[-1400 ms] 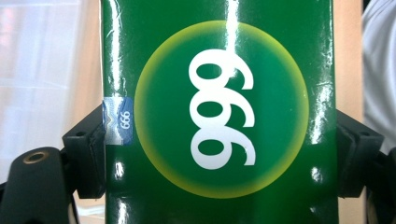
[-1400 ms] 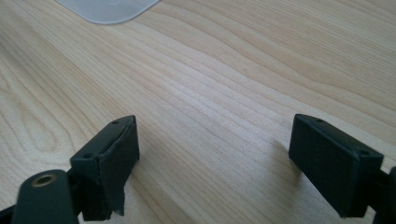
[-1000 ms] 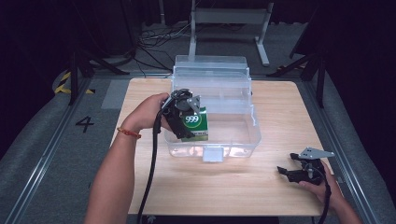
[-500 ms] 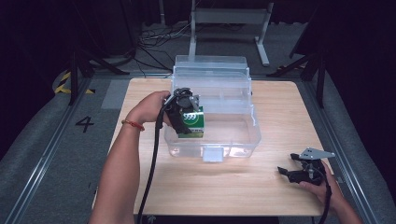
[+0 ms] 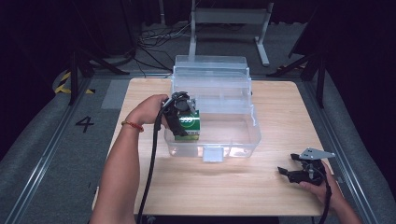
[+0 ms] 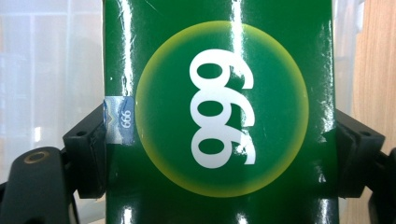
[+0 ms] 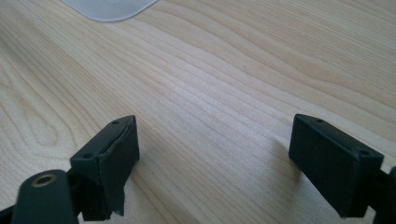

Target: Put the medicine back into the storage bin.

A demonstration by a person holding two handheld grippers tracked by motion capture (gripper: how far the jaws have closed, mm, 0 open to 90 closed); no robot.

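Left gripper (image 5: 183,122): in your left hand, jaws clamped on the two side faces of the green box, one black pad flat against each side, as the left gripper view shows.
Green box (image 6: 219,112): a glossy carton with a yellow-rimmed disc and white "999" print, which reads upside down in the left gripper view; a small blue-and-white label sits on one edge. In the high view the green box (image 5: 189,125) stands upright in the left end of the clear bin; whether it rests on the bin's floor you cannot tell.
Clear bin (image 5: 233,140): a transparent plastic container on the wooden table (image 5: 233,186), lid swung open behind it, a latch tab at its near wall.
Right gripper (image 5: 292,171): in your right hand at the near right corner of the table, well apart from the bin; jaws spread wide with nothing between them.
Right gripper view: bare wood grain between the two pads (image 7: 114,154); a pale rounded corner of the bin (image 7: 109,7) at the top edge.
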